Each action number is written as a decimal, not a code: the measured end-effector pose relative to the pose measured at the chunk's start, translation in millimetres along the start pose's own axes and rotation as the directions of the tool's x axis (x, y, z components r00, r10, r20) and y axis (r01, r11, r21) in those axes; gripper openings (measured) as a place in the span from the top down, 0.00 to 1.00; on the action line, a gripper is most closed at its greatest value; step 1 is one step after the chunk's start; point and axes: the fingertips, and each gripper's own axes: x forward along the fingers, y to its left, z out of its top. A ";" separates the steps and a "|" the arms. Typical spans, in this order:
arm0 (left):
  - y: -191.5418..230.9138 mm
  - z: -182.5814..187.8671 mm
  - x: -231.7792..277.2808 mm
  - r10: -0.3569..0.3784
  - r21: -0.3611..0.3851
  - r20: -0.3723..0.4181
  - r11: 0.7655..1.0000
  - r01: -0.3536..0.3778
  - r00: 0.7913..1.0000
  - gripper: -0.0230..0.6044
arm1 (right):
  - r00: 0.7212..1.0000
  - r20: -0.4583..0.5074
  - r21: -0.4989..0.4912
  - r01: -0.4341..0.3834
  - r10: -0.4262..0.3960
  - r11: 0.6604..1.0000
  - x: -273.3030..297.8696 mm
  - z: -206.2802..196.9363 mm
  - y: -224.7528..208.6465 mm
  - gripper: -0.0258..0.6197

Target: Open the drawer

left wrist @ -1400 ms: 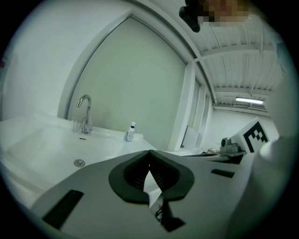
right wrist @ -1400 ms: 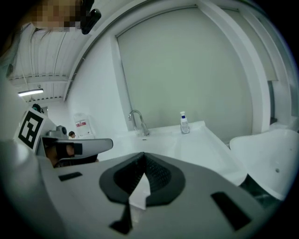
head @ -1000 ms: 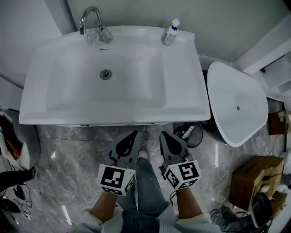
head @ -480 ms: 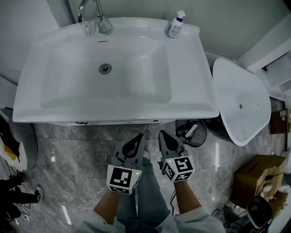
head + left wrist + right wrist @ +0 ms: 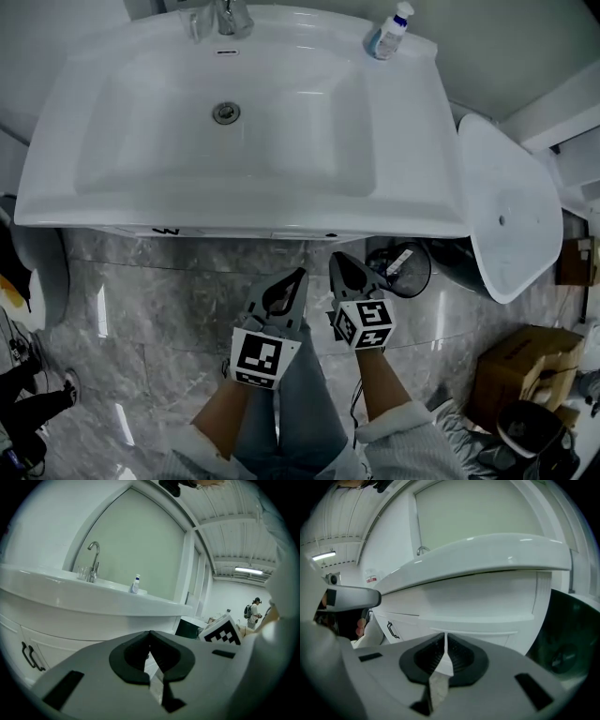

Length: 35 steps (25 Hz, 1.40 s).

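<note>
- White porcelain is filling the top of the head view. The washbasin [image 5: 412,202] is overhanging its cabinet, so the drawer is sitting tucked under that rim, hidden from above.
- In the right gripper view the drawer front [image 5: 478,603] is showing as a flat white panel just beneath the basin. It is running long-ways from left to right, ahead of the jaws and a little above them.
- The right gripper [image 5: 338,257] is keeping its jaws pressed together with nothing between them. The left gripper [image 5: 301,273] is doing likewise, empty too.
- Both are pointing at the cabinet from in front of the person's legs, not touching it. The right tip is looking slightly nearer to me.
- A black handle [image 5: 392,630] is sitting off to the left of the right claw. I cannot tell whether it belongs to this drawer.
- By my reckoning the reach is lying forward, and the jaws are needing to part first.
</note>
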 end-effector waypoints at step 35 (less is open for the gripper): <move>29.7 -41.9 3.9 0.090 -0.024 0.017 0.996 -0.090 0.996 0.94 | 0.972 -0.195 0.047 0.139 -0.128 0.989 98.1 -68.1 -57.8 0.64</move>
